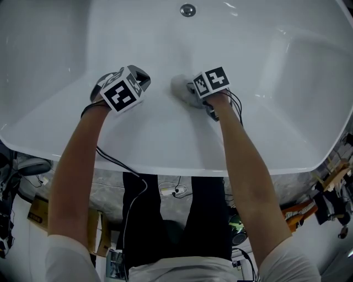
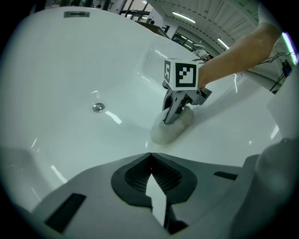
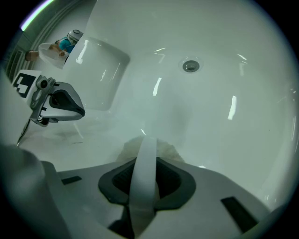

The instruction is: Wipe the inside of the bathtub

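Head view from above: nearest are the person's dark trousers and a floor littered with black cables and a brown cardboard box, all tucked below the rim of the glossy white bathtub. Both bare arms reach over that rim and nothing blocks the tub's inner slope.

On the slope the left gripper rests well apart from the work. Its jaw tips meet with nothing between them in the left gripper view.

Just beside it, the right gripper is clamped on a pale, oblong cleaning sponge, which is pressed flat against the tub wall. In the left gripper view the sponge runs lengthwise from lower left to upper right, under that gripper. A pale band of it passes up between the jaws in the right gripper view.

Farthest off, down the basin, sits the round metal drain.
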`<state>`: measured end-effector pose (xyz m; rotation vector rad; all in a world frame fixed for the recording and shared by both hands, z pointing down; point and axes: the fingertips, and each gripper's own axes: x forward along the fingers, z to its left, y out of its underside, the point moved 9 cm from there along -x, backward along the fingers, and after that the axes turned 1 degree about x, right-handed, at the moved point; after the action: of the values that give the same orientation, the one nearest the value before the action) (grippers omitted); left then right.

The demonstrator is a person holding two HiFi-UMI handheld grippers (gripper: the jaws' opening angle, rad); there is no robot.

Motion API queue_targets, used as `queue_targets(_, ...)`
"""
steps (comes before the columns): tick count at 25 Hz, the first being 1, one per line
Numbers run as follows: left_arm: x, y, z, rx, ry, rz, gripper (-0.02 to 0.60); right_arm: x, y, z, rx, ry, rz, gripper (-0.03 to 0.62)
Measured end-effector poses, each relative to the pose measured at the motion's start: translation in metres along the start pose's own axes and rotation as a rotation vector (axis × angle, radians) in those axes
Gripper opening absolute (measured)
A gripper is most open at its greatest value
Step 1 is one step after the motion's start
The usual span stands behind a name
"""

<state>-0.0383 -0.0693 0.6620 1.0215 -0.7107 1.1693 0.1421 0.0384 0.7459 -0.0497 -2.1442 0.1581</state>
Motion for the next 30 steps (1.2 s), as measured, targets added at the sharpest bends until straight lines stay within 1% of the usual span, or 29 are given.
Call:
queue_targets(6,-0.024,0.041,0.013,-0.004,-0.020,0.010,0.008,0.017,-0.022,0.038,0.002,-0.025,-0.014,0.092)
queue_targets(14,-0.044,0.074,0.034,-0.026,-0.051,0.001,0.008,0.042,-0.051,0.076,-0.036,-0.036,-0.008,0.092)
queue_targets(19,-0.062,0.101,0.045,-0.041,-0.064,0.001,0.008,0.054,-0.070,0.106,-0.058,-0.040,-0.006,0.092)
queue_targets(25,-0.073,0.115,0.058,-0.032,-0.083,0.011,0.008,0.064,-0.084,0.119,-0.067,-0.049,-0.014,0.092)
queue_targets(30,-0.091,0.149,0.079,-0.042,-0.109,0.008,0.008,0.088,-0.109,0.156,-0.089,-0.061,-0.020,0.092)
